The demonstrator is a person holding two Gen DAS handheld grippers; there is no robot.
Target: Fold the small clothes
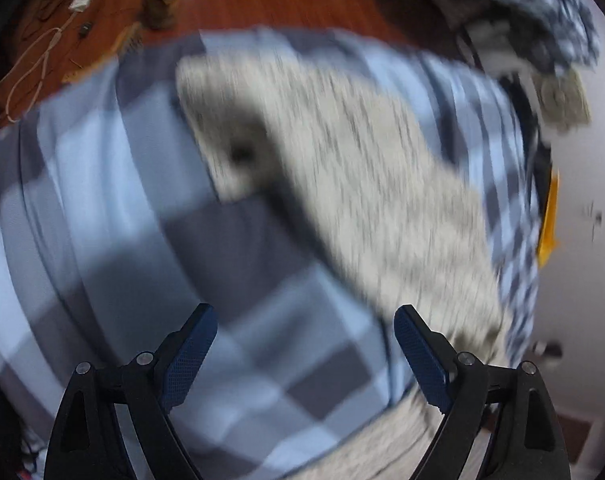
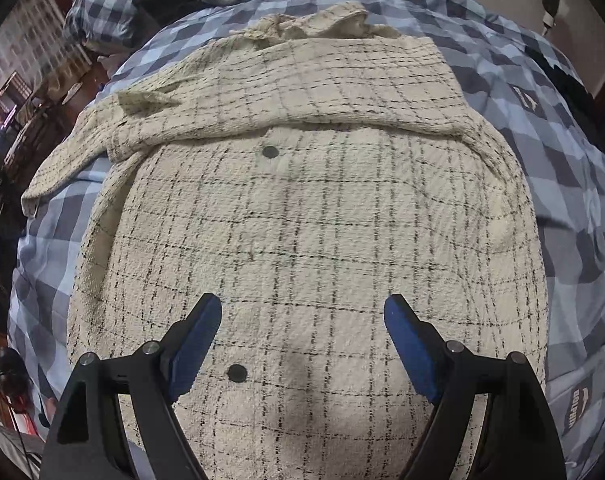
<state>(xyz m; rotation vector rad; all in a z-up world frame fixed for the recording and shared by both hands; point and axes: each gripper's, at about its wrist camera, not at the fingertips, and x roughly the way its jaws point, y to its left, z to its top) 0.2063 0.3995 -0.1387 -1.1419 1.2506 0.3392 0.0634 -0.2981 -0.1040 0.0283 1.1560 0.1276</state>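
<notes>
**Both grippers poised wide over a cream checked jacket**

A blue-and-grey checked bedcover (image 2: 574, 184) fills both views and carries everything else. Spread flat on it lies the cream jacket (image 2: 302, 216), woven with thin black check lines; one sleeve (image 2: 286, 92) is folded across the jacket's upper part, and the other trails off the jacket's left edge onto the bedcover. Two dark buttons (image 2: 270, 152) sit on the jacket's front, one below the folded sleeve, the other nearer the camera.

The right gripper (image 2: 302, 320) hangs over the jacket's lower front, jaws spread wide with nothing between them.

The left gripper (image 1: 305, 330) is over bare bedcover just beside the jacket's blurred edge, jaws likewise wide and empty.
</notes>
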